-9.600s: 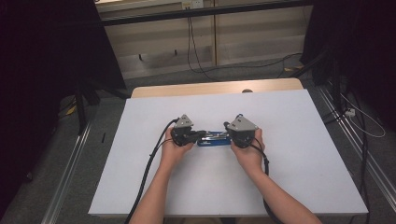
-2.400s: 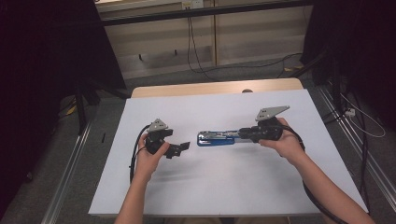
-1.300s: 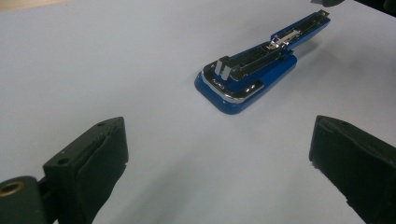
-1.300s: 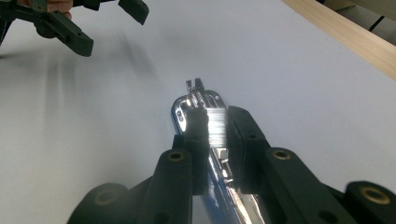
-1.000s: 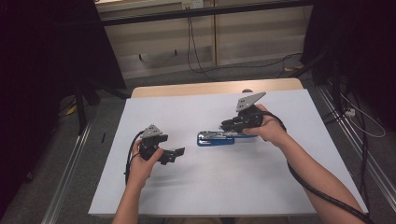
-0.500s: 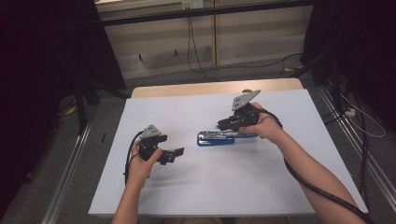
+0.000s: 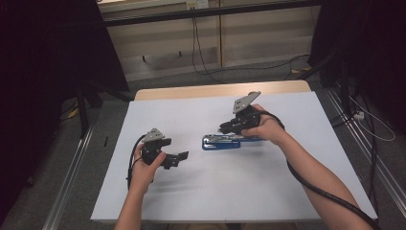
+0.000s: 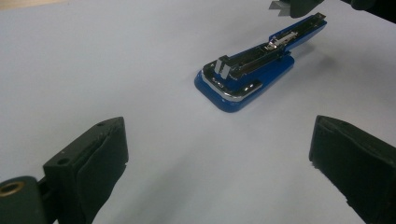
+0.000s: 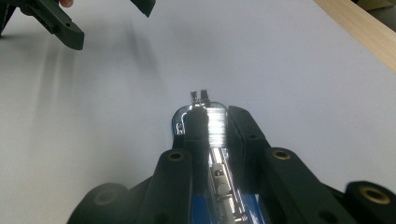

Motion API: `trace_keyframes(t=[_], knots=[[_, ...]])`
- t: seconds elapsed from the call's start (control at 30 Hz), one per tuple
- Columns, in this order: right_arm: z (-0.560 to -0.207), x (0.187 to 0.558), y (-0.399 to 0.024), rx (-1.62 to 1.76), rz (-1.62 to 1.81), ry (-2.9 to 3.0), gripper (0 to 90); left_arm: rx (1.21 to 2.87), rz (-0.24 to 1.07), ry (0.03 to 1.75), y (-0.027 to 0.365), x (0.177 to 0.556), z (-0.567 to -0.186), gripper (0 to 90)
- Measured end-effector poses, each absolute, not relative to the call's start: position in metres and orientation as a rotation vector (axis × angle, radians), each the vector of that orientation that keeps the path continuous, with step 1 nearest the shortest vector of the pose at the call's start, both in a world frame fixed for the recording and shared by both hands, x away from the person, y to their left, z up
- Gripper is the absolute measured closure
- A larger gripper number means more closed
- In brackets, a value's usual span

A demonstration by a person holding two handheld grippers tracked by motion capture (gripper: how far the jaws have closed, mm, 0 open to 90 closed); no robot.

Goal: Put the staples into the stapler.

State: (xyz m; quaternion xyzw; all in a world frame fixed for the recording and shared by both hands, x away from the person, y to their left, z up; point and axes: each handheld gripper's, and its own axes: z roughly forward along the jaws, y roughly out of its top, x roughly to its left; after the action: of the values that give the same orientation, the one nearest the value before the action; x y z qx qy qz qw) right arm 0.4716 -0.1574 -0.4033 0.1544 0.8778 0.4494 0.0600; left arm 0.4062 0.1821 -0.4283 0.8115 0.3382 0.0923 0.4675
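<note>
My right gripper [image 7: 229, 128] has its fingers clenched on the blue stapler [image 7: 221, 142] mid-surface, prob. gripping the metal top rail w/ the base resting flat. Left gripper [image 7: 178, 157] sits released, well apart to the left. Plenty of open white surface [image 7: 201, 191] all round, edges far off.

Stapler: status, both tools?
Right tool shut on the blue stapler, lifting its top arm. Left tool open, apart from it, holding nothing. White table around the stapler bare; nothing in the way.
</note>
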Motion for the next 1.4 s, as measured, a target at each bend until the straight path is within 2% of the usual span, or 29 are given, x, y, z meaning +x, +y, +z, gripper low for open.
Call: trace_keyframes(t=[1.4], knots=[[-0.414, 0.484, -0.127, 0.357, 1.346, 2.735, 79.3, 1.991, 0.244, 0.845, 0.192, 0.402, -0.429, 4.6]])
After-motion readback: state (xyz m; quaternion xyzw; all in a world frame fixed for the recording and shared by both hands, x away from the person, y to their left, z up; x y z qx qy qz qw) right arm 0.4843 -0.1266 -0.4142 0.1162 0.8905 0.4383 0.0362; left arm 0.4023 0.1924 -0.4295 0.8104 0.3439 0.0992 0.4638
